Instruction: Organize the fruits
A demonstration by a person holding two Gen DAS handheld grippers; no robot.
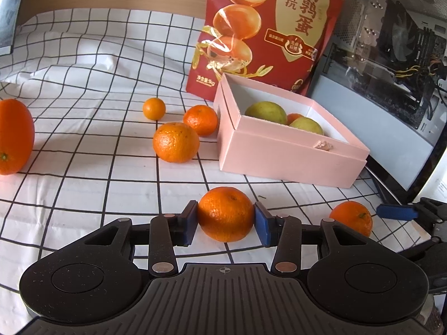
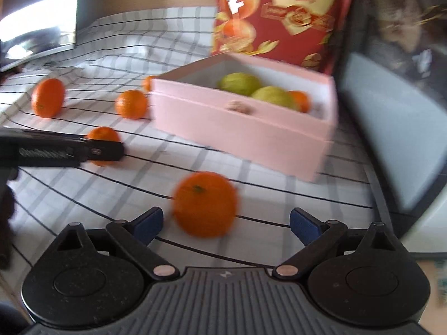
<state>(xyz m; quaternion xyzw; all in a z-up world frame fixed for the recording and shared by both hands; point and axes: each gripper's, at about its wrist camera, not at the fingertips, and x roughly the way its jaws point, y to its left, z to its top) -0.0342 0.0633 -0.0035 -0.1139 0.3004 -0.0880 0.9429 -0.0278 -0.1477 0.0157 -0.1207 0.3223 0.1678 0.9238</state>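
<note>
My left gripper (image 1: pixel 226 220) is shut on an orange (image 1: pixel 225 213), its blue pads touching both sides, low over the checked cloth. My right gripper (image 2: pixel 226 223) is open, with another orange (image 2: pixel 205 203) resting on the cloth between and just ahead of its fingers. A pink box (image 1: pixel 290 153) holds two green fruits (image 1: pixel 266 112) and a small orange; it also shows in the right wrist view (image 2: pixel 237 136). Several loose oranges lie left of the box, the nearest one (image 1: pixel 176 142) large.
A red snack bag (image 1: pixel 265 28) stands behind the box. A computer case (image 1: pixel 391 69) stands on the right. A big oval orange (image 1: pixel 14 136) lies at the far left. The right gripper's fingertip (image 1: pixel 396 211) shows at the right edge, beside an orange (image 1: pixel 352 217).
</note>
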